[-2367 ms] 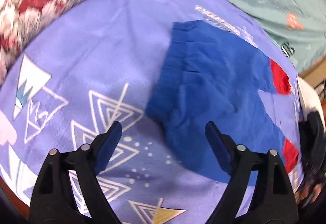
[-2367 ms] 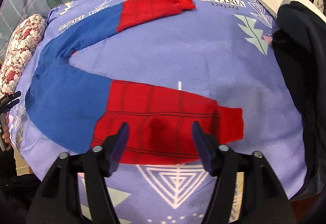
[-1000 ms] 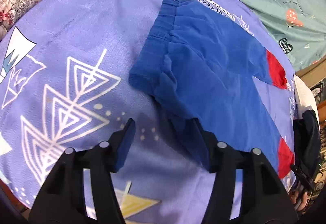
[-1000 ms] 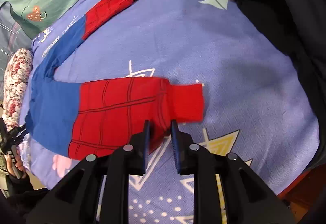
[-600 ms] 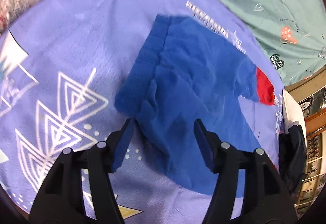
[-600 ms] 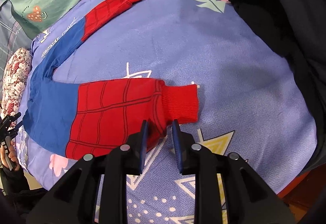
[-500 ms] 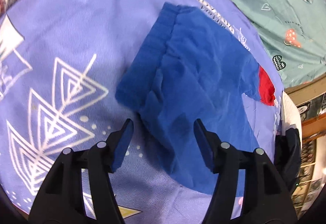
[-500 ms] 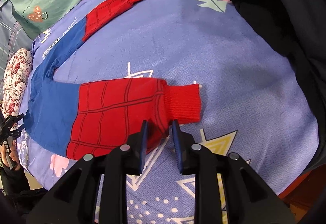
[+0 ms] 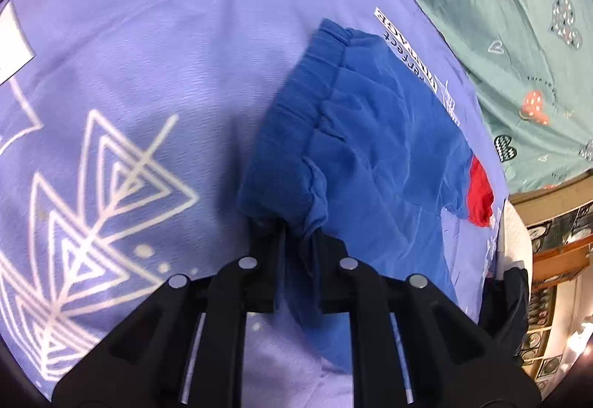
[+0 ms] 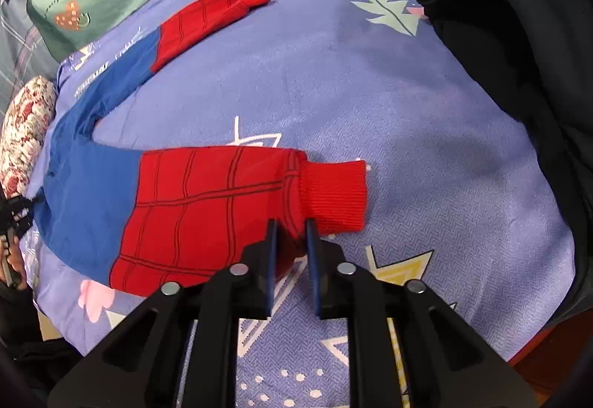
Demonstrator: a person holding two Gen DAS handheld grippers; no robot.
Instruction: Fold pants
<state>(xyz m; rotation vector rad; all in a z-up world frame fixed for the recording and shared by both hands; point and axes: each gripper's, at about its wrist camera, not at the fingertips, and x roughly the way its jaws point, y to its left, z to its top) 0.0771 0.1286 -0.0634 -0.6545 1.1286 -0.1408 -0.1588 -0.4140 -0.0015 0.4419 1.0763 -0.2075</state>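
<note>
Blue pants with red lower legs point(image 10: 192, 200) lie spread on a purple patterned bedspread point(image 10: 370, 74). My left gripper point(image 9: 298, 234) is shut on the near corner of the blue waistband point(image 9: 296, 148), which bunches up between its jaws. My right gripper point(image 10: 289, 234) is shut on the near red leg just behind its ribbed cuff point(image 10: 333, 196). The far leg point(image 10: 207, 15) stretches away to the upper left, its red end flat on the bedspread.
A black garment point(image 10: 519, 56) is heaped along the right side of the bed. A green patterned sheet point(image 9: 500, 19) lies beyond the bedspread. A floral pillow point(image 10: 22, 133) sits at the waistband end. Shelving shows at the far right point(image 9: 556, 259).
My left gripper, open half a second ago, has closed on the waistband corner and gathered it. My right gripper stays shut on the red leg, which has hardly moved.
</note>
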